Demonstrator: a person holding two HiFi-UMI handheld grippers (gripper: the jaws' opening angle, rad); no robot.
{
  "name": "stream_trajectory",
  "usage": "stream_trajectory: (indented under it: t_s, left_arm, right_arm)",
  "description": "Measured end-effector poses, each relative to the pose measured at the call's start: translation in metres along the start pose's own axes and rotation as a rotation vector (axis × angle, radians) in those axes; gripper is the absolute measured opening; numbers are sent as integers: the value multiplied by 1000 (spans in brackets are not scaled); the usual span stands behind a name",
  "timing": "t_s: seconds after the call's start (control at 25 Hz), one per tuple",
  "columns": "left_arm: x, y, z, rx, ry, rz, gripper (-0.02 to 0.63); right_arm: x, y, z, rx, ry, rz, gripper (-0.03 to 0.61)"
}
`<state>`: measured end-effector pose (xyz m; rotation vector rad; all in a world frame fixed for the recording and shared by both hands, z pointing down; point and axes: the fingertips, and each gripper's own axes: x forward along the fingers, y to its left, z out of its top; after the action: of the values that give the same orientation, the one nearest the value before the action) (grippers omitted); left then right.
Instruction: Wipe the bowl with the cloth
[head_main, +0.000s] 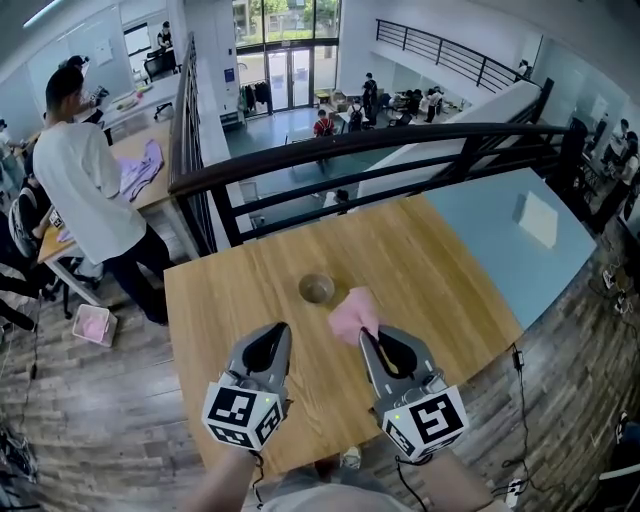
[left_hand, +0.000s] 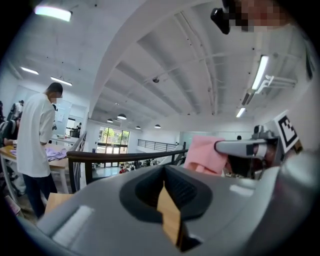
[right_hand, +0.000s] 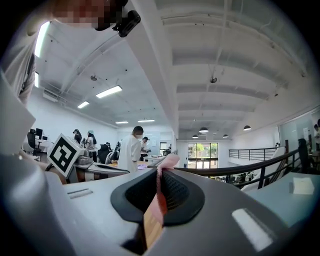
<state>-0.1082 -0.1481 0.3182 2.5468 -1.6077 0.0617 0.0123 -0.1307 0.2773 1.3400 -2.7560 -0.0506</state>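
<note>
starting at the left: one person in a white shirt is seen at a separate desk, well apart from the work table. one dark metal railing with a rounded top bar is run along the table's far edge. the table is light wood, flat, with grain visible and square corners. its left and near edges are open to a plank floor.

two grippers are held over the near part of the table, side by side and apart, each with one black-and-white marker cube. left gripper: grey smooth shell, black ribbed pads, jaws closed on each other, nothing held.

one bowl, small, round and shallow, is set upright near table centre, ahead of the gap between the grippers and untouched. bare wood is left all around it.

one cloth, pink, soft and crumpled, is clamped in the right gripper jaws. it is bunched at the jaw tips, just right of the bowl and apart from it.

one pale blue flat surface is seen beyond the table's right edge.
</note>
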Motion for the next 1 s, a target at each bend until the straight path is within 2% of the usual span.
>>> stream_trajectory:
  t_s: [0.28, 0.6, 0.8, 1.0]
  left_arm:
    - [-16, -17, 15, 2, -25, -13, 3]
    - [-37, -42, -15, -8, 34, -22, 3]
    - [-44, -41, -39, -38, 83, -6, 3]
    - [-54, -35, -43, -39, 93, 15, 3]
  right_arm:
    - [-13, 7, -7, -32, 23, 13, 15]
    - [-34, 16, -30, -5, 45, 31, 15]
    - [-40, 25, -31, -18, 58, 67, 15]
    - [-41, 28, -29, -13, 63, 69, 15]
